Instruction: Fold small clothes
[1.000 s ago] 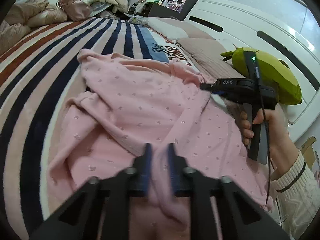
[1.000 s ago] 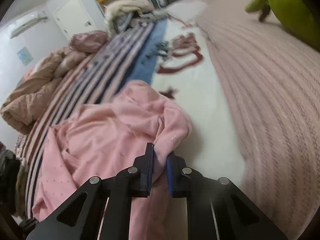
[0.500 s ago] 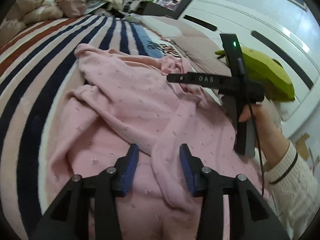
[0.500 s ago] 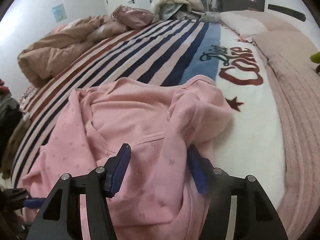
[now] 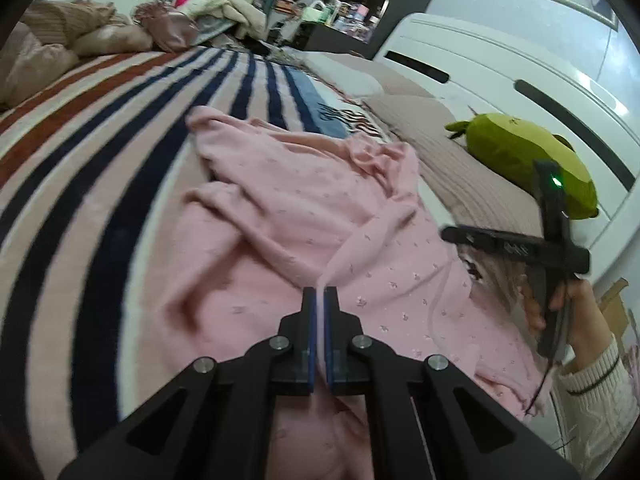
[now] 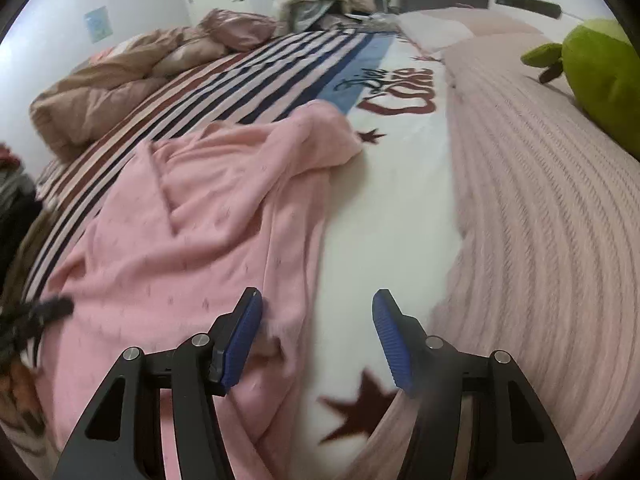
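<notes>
Left wrist view, going left to right: striped blanket (image 5: pixel 100 152) with navy, rust and pale bands covers the bed from 9 to 11 o'clock; heaped bedding (image 5: pixel 72 36) at 10 o'clock. Pink garment (image 5: pixel 288 208) lies rumpled across the centre, soft knit with tiny scattered print, one flap folded over at 11 o'clock, bunched collar-like ruffle at 1 o'clock, a raised crease running down to the left gripper (image 5: pixel 319 300). Its jaws have just snapped closed, pinching that ridge of pink fabric between the blue pads. At 3 o'clock a green plush toy (image 5: pixel 520 160) sits on a ribbed pink cover (image 5: pixel 460 172); below it a hand (image 5: pixel 568 300) in a cream knit sleeve (image 5: pixel 592 368) holds the right gripper's handle, white headboard (image 5: pixel 500 80) behind.

Right wrist view, left to right: brown duvet (image 6: pixel 100 92) at 10 o'clock, striped blanket (image 6: pixel 240 92) at 11, pink garment (image 6: pixel 208 220) spread from 9 o'clock to centre, wrinkled, edge trailing toward 6. Right gripper (image 6: pixel 316 312) has jaws standing apart, nothing pinched; left pad over the garment's edge, right pad over white blanket with a dark red star (image 6: pixel 356 408). Ribbed pink cover (image 6: pixel 540 220) at 3 o'clock, green plush toy (image 6: pixel 600 76) at 2 o'clock
</notes>
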`<state>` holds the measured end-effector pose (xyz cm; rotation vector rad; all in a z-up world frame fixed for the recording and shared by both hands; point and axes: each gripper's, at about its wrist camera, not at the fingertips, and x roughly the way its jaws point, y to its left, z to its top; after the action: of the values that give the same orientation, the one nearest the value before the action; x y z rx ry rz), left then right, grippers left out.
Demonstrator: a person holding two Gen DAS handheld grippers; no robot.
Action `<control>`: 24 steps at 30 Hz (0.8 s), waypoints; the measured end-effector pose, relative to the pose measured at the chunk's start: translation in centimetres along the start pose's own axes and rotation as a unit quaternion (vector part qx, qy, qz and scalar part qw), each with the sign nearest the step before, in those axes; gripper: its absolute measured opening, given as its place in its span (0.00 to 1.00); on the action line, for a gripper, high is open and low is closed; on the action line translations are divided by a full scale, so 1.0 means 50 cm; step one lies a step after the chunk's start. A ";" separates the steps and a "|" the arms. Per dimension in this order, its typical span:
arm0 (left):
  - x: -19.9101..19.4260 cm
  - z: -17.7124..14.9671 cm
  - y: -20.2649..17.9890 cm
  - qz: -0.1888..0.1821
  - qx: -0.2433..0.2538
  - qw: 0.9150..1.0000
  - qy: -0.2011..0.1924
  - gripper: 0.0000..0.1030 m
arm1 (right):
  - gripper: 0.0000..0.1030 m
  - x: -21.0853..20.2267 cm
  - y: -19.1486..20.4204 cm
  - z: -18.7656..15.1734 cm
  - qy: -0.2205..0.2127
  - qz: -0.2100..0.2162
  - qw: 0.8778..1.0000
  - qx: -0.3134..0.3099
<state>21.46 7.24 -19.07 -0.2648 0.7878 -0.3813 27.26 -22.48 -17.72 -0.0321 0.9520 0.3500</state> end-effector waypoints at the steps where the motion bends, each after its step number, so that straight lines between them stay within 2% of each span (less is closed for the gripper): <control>1: -0.001 -0.004 0.004 0.015 -0.001 1.000 -0.001 0.01 | 0.52 0.000 0.007 -0.007 0.004 0.004 1.000 -0.004; 3: 0.004 -0.006 0.009 0.027 -0.005 1.000 0.006 0.01 | 0.52 -0.001 0.018 -0.024 0.007 0.012 1.000 -0.008; 7: 0.002 -0.007 0.016 -0.014 -0.020 1.000 0.009 0.02 | 0.52 0.006 0.033 -0.043 0.014 0.019 0.999 -0.026; 10: 0.002 -0.004 0.016 -0.011 -0.018 1.000 0.009 0.07 | 0.52 -0.001 0.044 -0.054 0.022 0.047 0.998 -0.046; 11: 0.003 -0.004 0.018 -0.014 -0.022 1.000 0.011 0.07 | 0.52 -0.002 0.051 -0.057 0.025 0.039 0.997 -0.058; 13: 0.008 -0.006 0.020 -0.018 -0.026 0.999 0.015 0.07 | 0.52 0.003 0.066 -0.063 0.031 0.001 0.996 -0.086; 16: 0.010 -0.011 0.022 -0.008 -0.030 0.999 0.009 0.01 | 0.50 0.010 0.070 -0.059 0.009 -0.061 0.995 -0.072; 18: 0.002 -0.010 0.026 -0.004 -0.037 0.999 -0.002 0.01 | 0.16 0.010 0.059 -0.050 -0.014 -0.121 0.991 -0.051; 20: -0.007 -0.009 0.026 -0.024 -0.033 0.999 -0.002 0.01 | 0.16 0.002 0.039 -0.042 -0.028 -0.146 0.989 -0.024; 22: -0.008 -0.010 0.023 -0.030 -0.019 0.999 0.015 0.02 | 0.16 -0.011 0.017 -0.042 -0.038 -0.170 0.985 0.001; 23: -0.005 -0.013 0.023 -0.030 -0.012 0.999 0.029 0.03 | 0.16 -0.014 0.010 -0.043 -0.037 -0.175 0.984 0.004; 24: -0.004 -0.016 0.023 -0.030 -0.010 0.999 0.039 0.10 | 0.16 -0.016 0.005 -0.045 -0.035 -0.172 0.984 0.005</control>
<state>21.01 8.30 -19.93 -0.2938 0.8616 -0.4429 24.98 -22.89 -18.34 -0.1711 0.8604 0.0265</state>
